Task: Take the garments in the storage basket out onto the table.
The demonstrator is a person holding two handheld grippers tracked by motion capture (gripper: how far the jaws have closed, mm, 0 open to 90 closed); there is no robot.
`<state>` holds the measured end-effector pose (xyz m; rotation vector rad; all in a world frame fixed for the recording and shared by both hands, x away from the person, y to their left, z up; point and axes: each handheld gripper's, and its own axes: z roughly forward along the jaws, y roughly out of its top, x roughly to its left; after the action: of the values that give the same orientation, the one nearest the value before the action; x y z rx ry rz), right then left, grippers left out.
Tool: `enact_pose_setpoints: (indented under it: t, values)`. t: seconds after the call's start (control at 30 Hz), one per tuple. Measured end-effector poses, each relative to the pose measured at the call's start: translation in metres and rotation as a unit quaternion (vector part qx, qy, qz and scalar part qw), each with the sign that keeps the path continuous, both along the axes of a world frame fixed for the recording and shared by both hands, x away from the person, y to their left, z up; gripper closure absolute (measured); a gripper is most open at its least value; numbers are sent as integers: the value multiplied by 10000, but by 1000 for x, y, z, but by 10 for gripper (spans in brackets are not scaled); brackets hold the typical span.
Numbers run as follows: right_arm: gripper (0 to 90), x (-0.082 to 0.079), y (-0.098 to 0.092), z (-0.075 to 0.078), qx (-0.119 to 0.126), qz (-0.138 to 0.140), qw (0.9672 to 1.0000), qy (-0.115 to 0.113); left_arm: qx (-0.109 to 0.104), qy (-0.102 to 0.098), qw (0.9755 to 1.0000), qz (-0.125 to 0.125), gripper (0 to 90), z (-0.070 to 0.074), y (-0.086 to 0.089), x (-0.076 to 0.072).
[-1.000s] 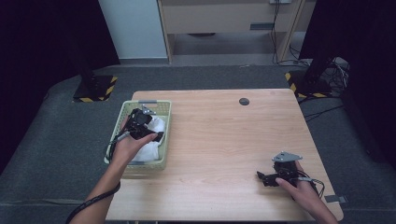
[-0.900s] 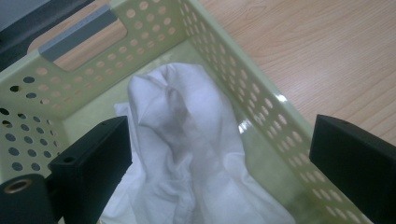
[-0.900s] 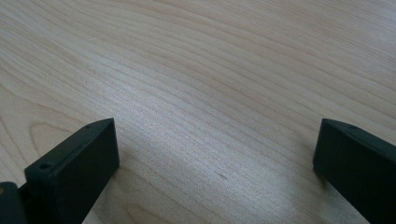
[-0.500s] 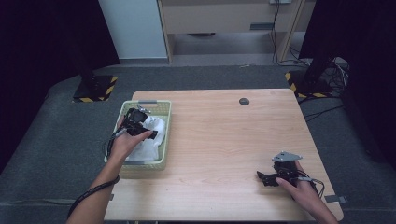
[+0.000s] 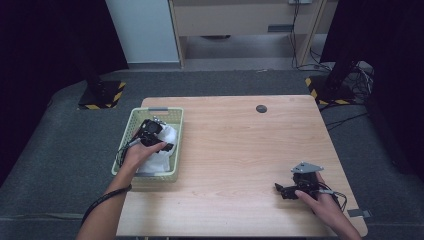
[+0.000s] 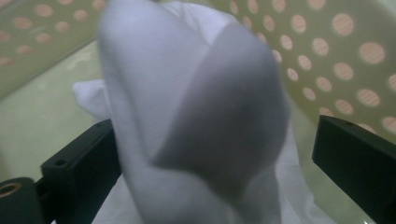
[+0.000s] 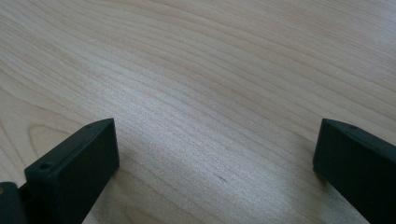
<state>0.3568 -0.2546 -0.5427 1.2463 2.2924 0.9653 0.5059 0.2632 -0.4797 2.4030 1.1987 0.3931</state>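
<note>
A pale green perforated basket stands at the table's left edge, with a crumpled white cloth inside. A hand holds my left gripper down in the basket over the cloth. In the left gripper view a fold of the white cloth rises between the jaws of the left gripper, which stand wide apart and do not pinch it. My right gripper rests low on the table near the front right corner. The right gripper view has my right gripper open over bare wood.
The basket wall is close behind the cloth. A small dark round disc lies near the table's far edge. Dark stands with yellow-black striped feet are on the floor beyond the table, left and right.
The left forearm has swung slightly left while the left gripper stays in the basket over the cloth. The right gripper has not moved.
</note>
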Motion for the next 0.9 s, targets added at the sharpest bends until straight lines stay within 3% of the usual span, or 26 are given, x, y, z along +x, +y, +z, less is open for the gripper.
enact_pose_setpoints:
  t: [0.2, 0.33, 0.4, 0.67, 0.9]
  values:
    - [4, 0, 0, 0, 1, -10, 10000, 0, 148, -58, 9996, -218, 22, -7, 0, 2]
    - [4, 0, 0, 0, 2, -18, 10000, 2, 198, -50, 9996, -195, 21, -14, 3, 2]
    - [4, 0, 0, 0, 4, -22, 10000, -3, 277, 52, 9995, -137, 22, -19, 6, 2]
    - [4, 0, 1, 0, 5, -30, 10000, -4, 99, 358, 9992, 137, 0, -29, 10, 9]
    - [4, 0, 1, 0, 2, -43, 10000, -2, 43, 447, 9987, 219, 0, -31, 9, 10]
